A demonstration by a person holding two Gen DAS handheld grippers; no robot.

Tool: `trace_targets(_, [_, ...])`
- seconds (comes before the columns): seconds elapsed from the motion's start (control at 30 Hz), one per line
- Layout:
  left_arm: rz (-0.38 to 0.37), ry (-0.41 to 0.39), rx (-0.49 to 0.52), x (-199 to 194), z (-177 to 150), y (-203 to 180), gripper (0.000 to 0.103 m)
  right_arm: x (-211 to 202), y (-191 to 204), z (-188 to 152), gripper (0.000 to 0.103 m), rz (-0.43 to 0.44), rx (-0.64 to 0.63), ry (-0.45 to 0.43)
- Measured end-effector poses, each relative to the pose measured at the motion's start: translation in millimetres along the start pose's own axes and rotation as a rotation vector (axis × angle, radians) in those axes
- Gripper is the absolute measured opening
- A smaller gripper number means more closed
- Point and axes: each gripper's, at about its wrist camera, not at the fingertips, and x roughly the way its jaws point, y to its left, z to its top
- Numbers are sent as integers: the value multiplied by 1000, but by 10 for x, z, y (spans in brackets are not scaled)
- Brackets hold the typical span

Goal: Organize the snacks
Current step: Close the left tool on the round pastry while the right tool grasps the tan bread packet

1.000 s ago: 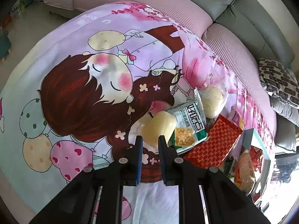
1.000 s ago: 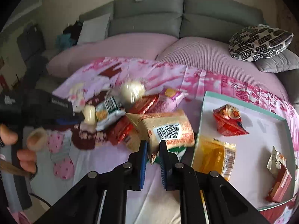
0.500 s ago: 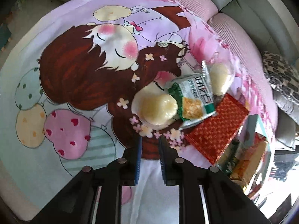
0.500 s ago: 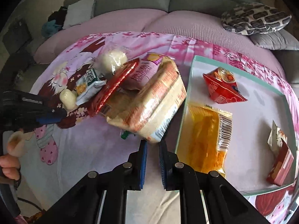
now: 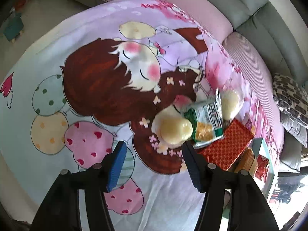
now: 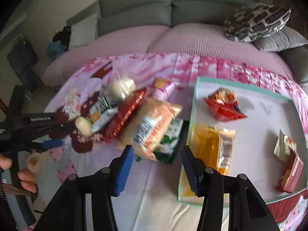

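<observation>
I am lining up the wide-open left claw (image 5: 154, 153) on the soft, squashy wrapped bun (image 5: 174, 130), judging its middle best, right claw (image 6: 156, 158) gaping empty.

Little is reading clearly here. The green packet (image 5: 207, 122) is showing large dark Korean-style letters on its white band in the left wrist view, but they are lying sideways and blurring, so the word is not coming out. In the right wrist view the left gripper's (image 6: 52, 144) black body is carrying a small white brand line, too smeared to spell. The tan packet (image 6: 152, 127) is showing a barcode on a white patch, its digits blurring away, and the yellow packet (image 6: 213, 147) in the tray (image 6: 194, 98) is showing another barcode, equally unreadable.
</observation>
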Motion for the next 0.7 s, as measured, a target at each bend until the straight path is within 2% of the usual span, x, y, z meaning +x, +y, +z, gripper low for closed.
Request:
trace_targets(0.1, [18, -19, 5, 9, 61, 37, 62, 8, 84, 91, 57, 9, 4, -26])
trace_targets(0.17, [29, -21, 22, 31, 84, -13, 65, 49, 141, 164, 59, -21, 4, -42])
trace_targets(0.23, [19, -25, 55, 48, 100, -77, 69, 110, 164, 233, 59, -46, 13, -46])
trace_targets(0.33, [-12, -13, 101, 133, 133, -209, 70, 228, 171, 288, 61, -69, 36, -34])
trace_targets(0.4, [-3, 0, 151, 198, 126, -300, 70, 294, 191, 297, 61, -72, 34, -27])
trace_targets(0.5, [63, 23, 237, 366, 113, -445, 70, 401, 222, 301, 61, -77, 26, -3])
trace_targets(0.63, [201, 25, 332, 526, 103, -562, 70, 505, 232, 291, 61, -87, 19, 20])
trace_targets(0.7, [229, 30, 359, 601, 114, -593, 70, 541, 223, 290, 62, -91, 21, 32])
